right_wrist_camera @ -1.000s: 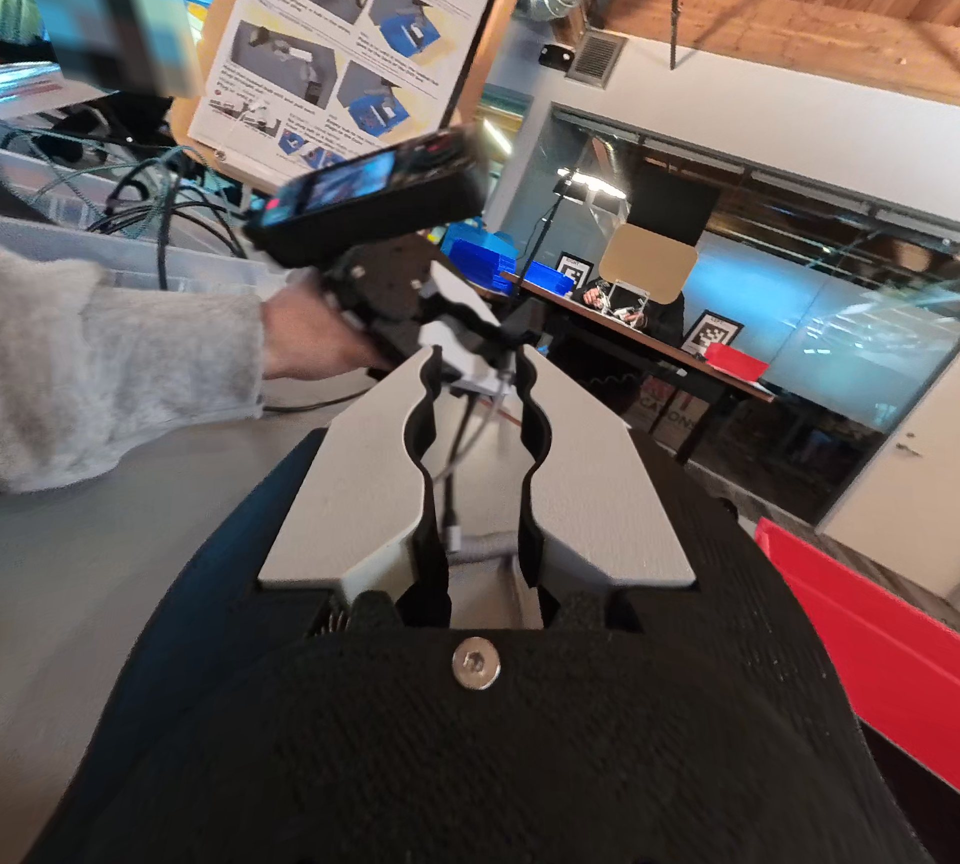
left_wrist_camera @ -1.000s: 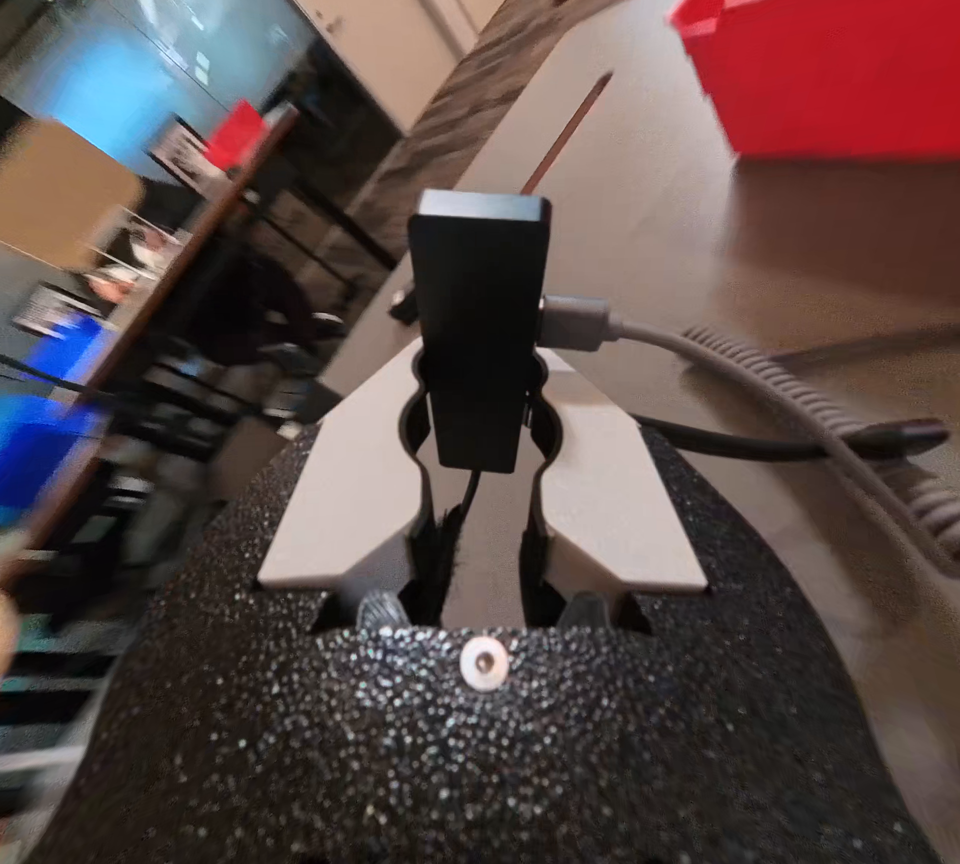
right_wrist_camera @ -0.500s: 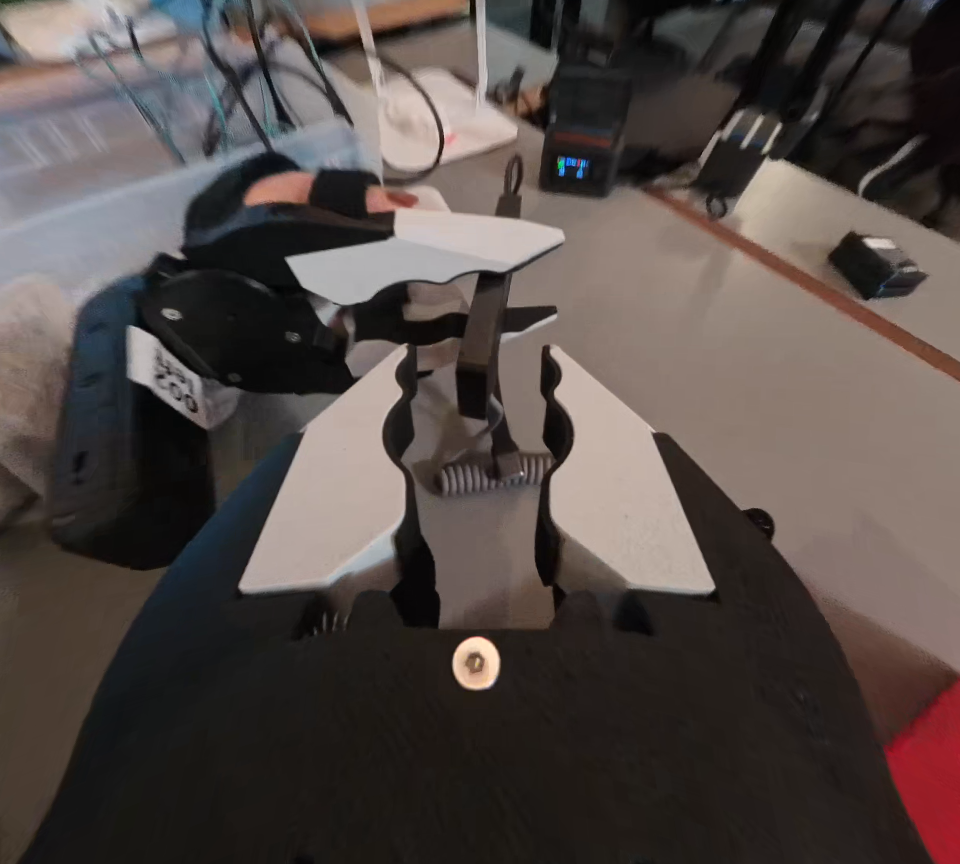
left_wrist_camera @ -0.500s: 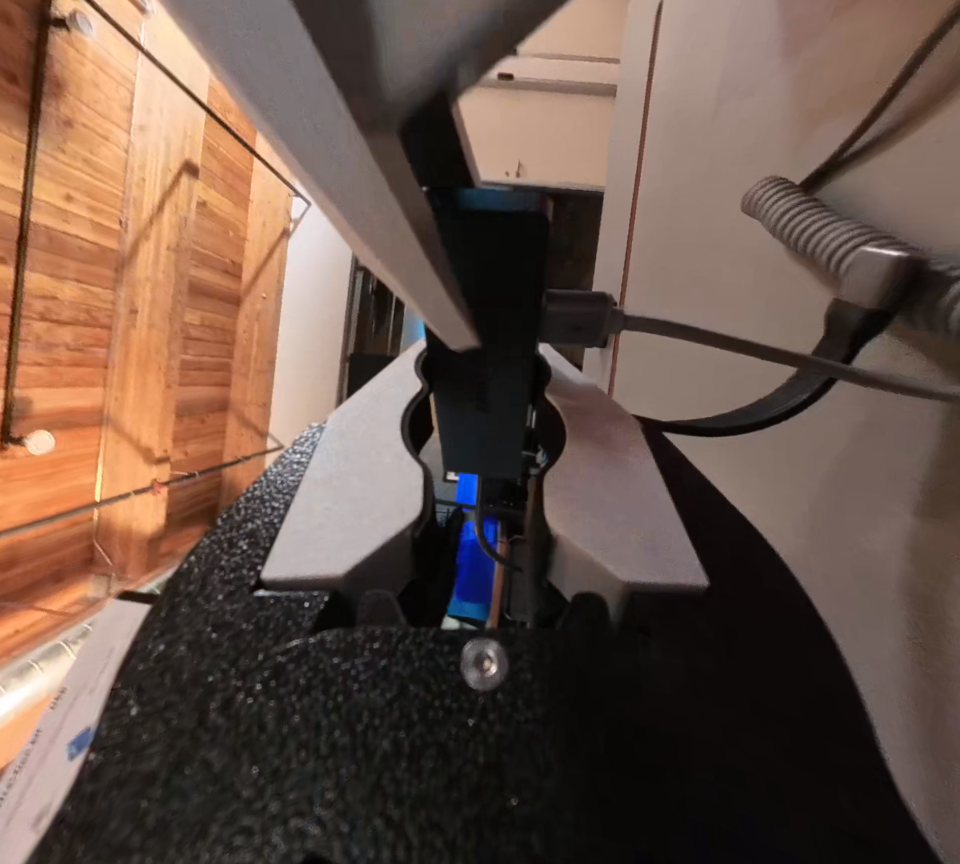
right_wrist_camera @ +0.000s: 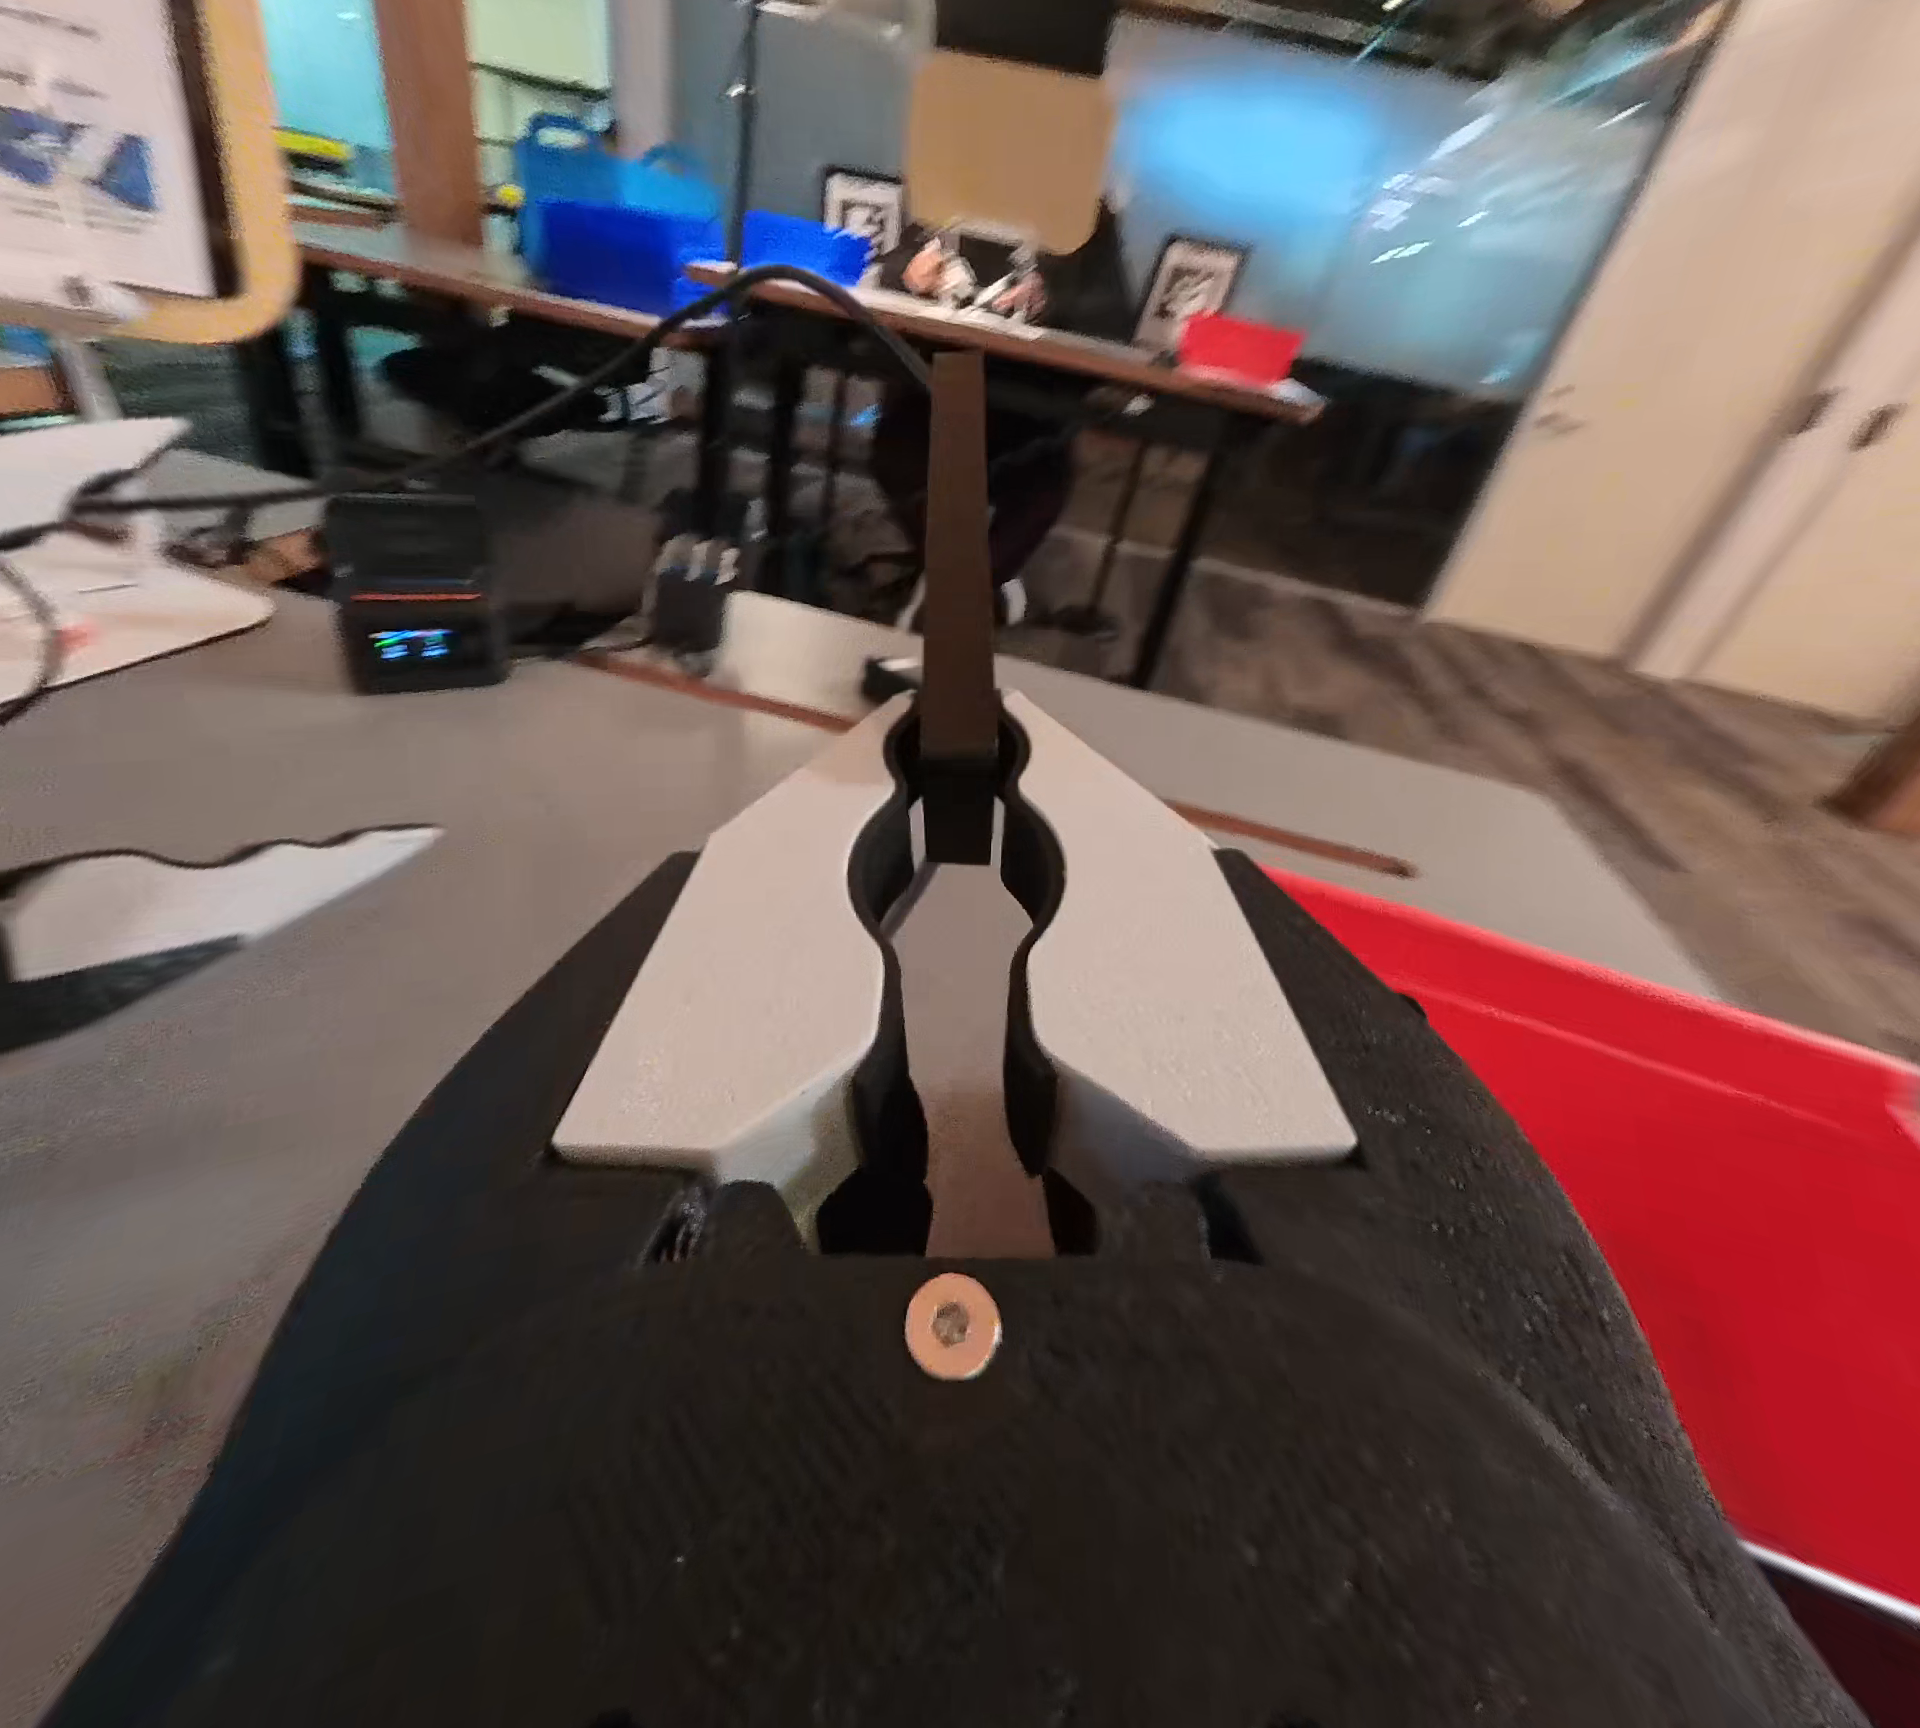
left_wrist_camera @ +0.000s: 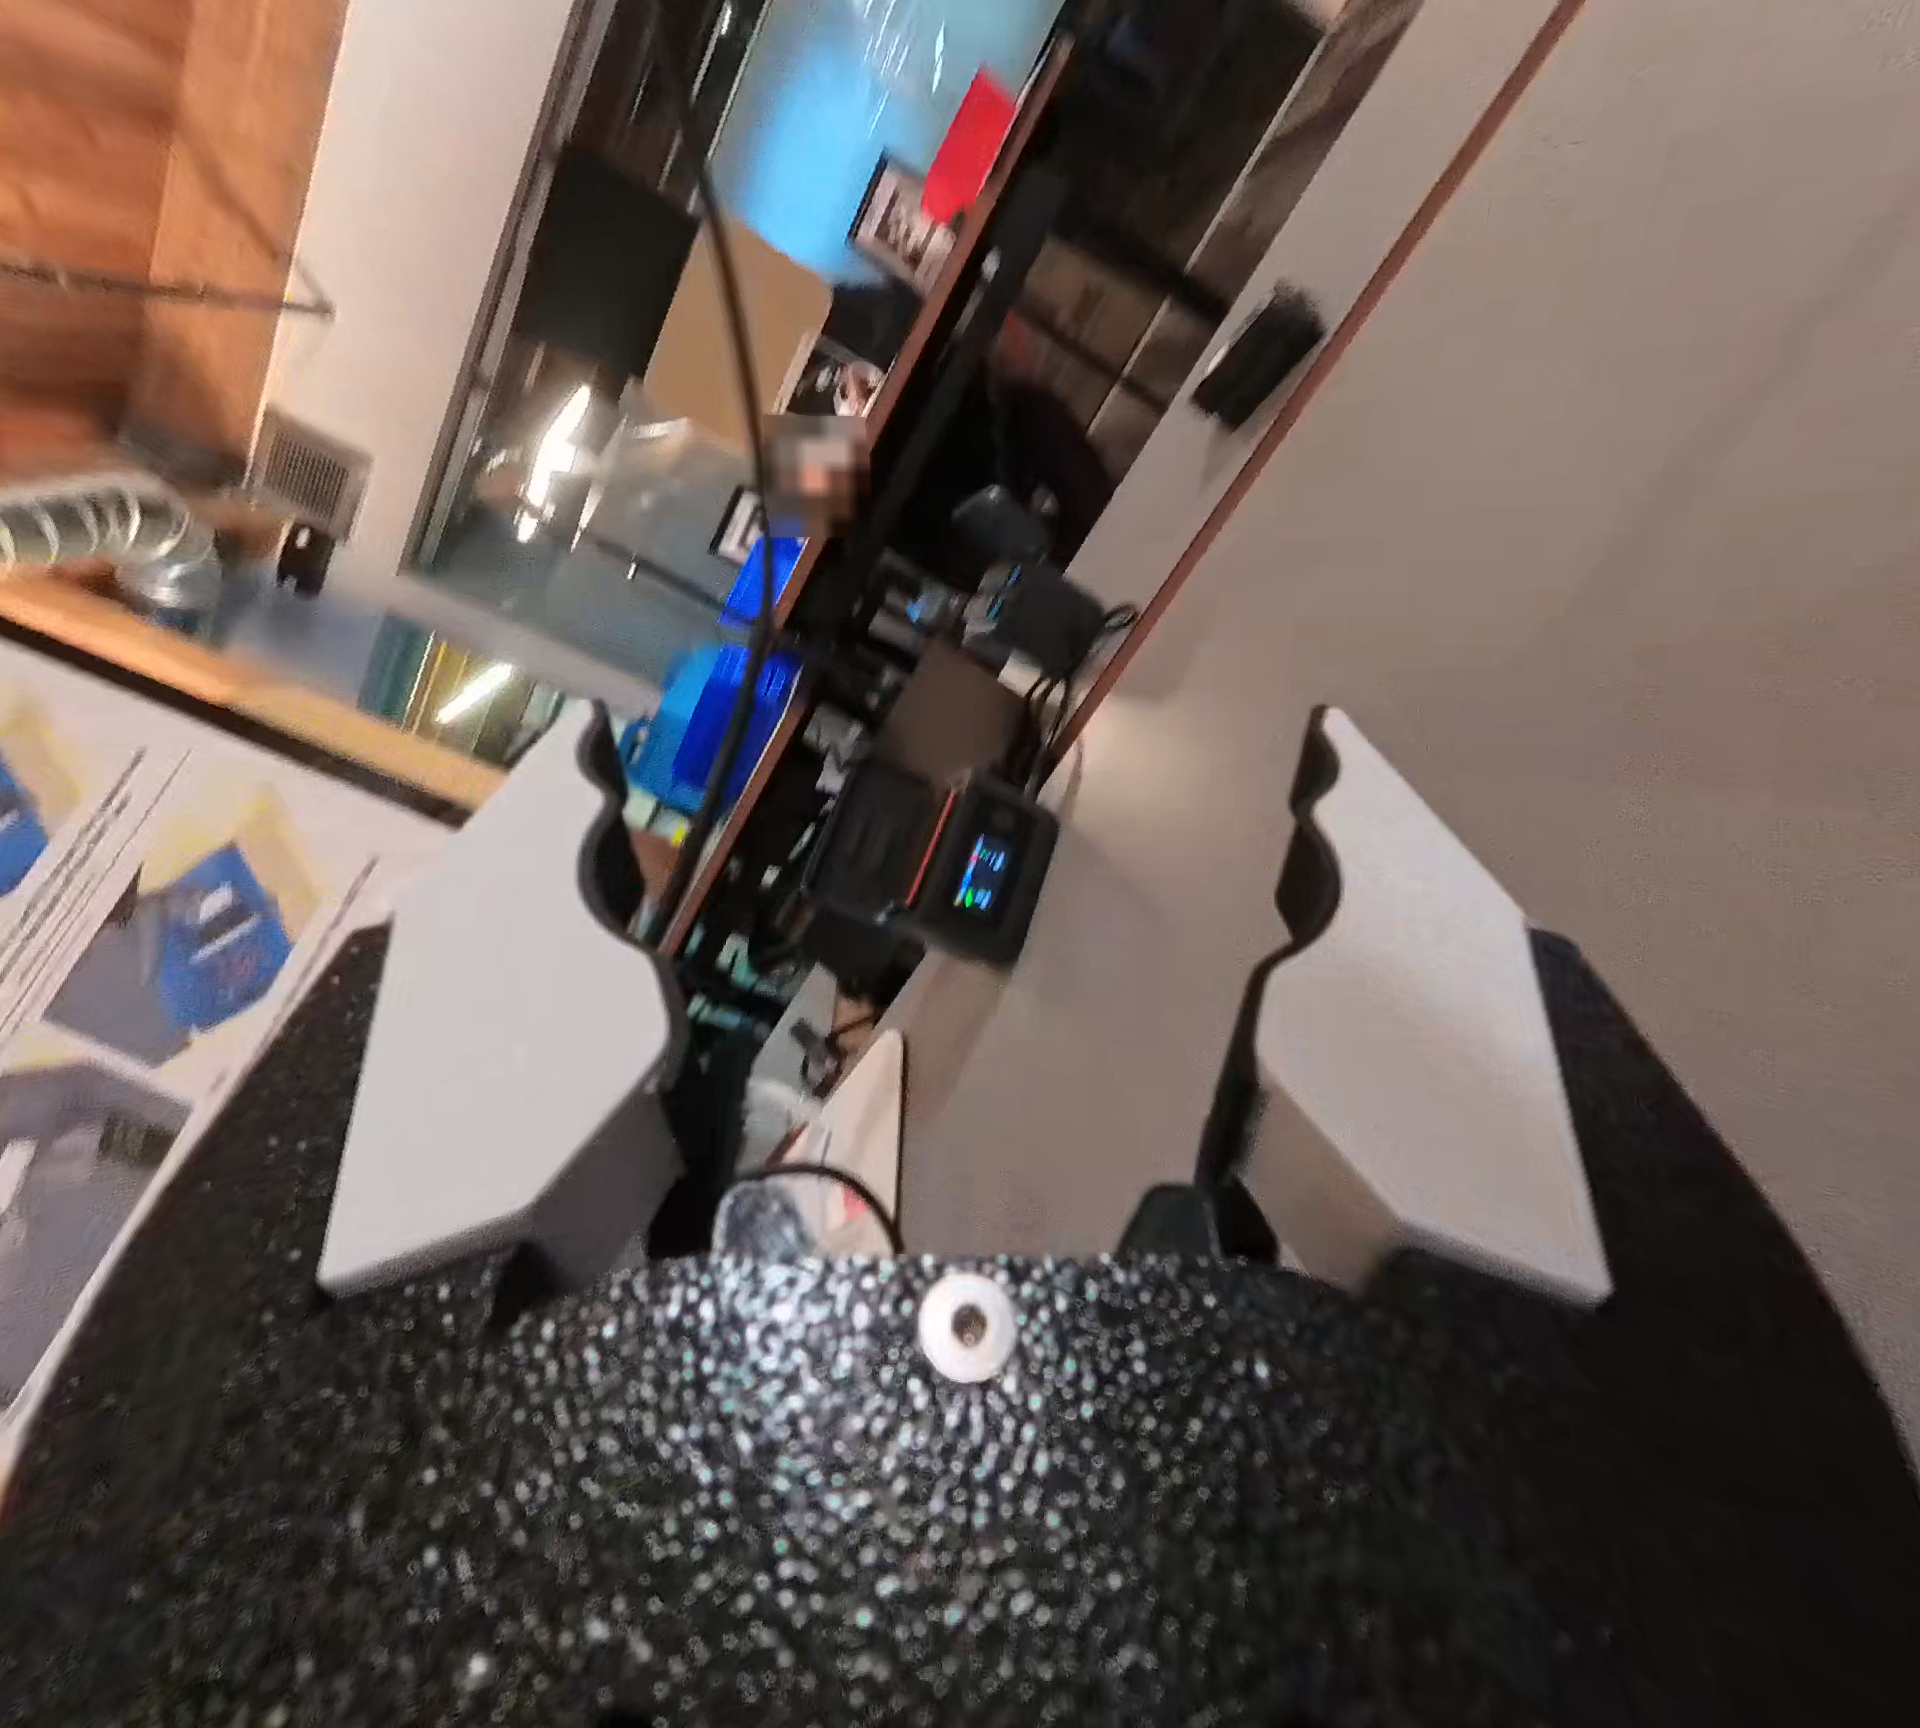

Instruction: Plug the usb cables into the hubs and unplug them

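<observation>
My right gripper point(right_wrist_camera: 956, 722) is shut on a slim black USB hub point(right_wrist_camera: 956, 535), seen edge-on and standing up out of the fingertips above the grey table point(right_wrist_camera: 520, 795). A thin black cable point(right_wrist_camera: 665, 338) runs from the hub's top end off to the left. My left gripper point(left_wrist_camera: 956, 733) is wide open and empty, tilted over the table point(left_wrist_camera: 1558, 743). The same thin black cable point(left_wrist_camera: 727, 328) hangs past its left finger. One finger of the left gripper point(right_wrist_camera: 239, 878) shows at the left edge of the right wrist view. The grey coiled USB cable is out of view.
A red bin point(right_wrist_camera: 1558, 1107) stands close on the right. A black power unit with a small lit screen point(right_wrist_camera: 416, 608) sits at the back of the table, also in the left wrist view point(left_wrist_camera: 987, 878). A poster board point(right_wrist_camera: 94, 68) stands at the left. About 20 cm separates my left fingertips from my right.
The hub has passed from my left gripper to my right one. The left gripper has opened and drawn back. The right gripper has closed on the hub and lifted it.
</observation>
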Demonstrator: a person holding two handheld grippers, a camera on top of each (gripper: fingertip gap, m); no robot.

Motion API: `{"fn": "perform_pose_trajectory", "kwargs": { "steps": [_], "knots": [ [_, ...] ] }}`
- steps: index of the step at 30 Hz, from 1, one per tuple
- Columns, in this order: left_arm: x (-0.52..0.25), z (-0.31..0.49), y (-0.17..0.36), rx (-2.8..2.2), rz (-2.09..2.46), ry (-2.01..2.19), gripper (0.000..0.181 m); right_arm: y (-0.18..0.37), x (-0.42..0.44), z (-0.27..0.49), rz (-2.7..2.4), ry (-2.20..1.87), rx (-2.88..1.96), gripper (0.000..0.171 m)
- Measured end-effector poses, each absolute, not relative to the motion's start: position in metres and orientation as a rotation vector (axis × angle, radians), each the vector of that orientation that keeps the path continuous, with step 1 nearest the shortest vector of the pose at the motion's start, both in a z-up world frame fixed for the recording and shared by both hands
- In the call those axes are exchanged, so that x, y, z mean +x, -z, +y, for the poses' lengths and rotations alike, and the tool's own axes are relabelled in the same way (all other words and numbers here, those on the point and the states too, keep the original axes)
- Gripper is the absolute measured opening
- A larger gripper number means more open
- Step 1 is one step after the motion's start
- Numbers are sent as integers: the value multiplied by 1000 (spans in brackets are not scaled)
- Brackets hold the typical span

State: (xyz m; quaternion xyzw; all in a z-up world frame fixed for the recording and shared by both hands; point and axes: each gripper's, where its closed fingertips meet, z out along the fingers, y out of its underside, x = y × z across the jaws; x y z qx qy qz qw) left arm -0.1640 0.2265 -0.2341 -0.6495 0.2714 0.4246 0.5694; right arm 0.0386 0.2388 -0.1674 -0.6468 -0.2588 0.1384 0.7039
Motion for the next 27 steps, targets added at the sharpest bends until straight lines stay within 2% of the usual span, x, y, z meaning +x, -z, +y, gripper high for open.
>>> {"fn": "perform_pose_trajectory", "kwargs": {
  "steps": [4, 6, 9, 11, 15, 21, 23, 26, 27],
  "knots": [
    [-191, 227, 231, -1578, 530, -1048, 118, 156, 57, 237, -497, -229, -1364, 8],
    [-200, 229, 235, -1629, 511, -1056, 107, 149, 61, 235, -467, -218, -1323, 8],
    [-197, 235, 258, -1758, 555, -922, 61, 142, 61, 228, -463, -238, -1269, 8],
    [-184, 237, 267, -1785, 590, -813, 50, 146, 54, 227, -495, -290, -1277, 8],
    [-119, 229, 271, -1711, 704, -363, 49, 160, 26, 220, -601, -530, -1316, 8],
    [-48, 182, 247, -1481, 763, 360, 44, 187, -16, 201, -764, -944, -1368, 8],
    [-50, 173, 234, -1423, 667, 572, 49, 194, -27, 191, -811, -1132, -1380, 8],
    [-76, 179, 218, -1357, 429, 730, 70, 200, -37, 174, -855, -1479, -1410, 8],
    [-81, 177, 214, -1322, 394, 795, 69, 204, -39, 170, -887, -1536, -1435, 8]
  ]
}}
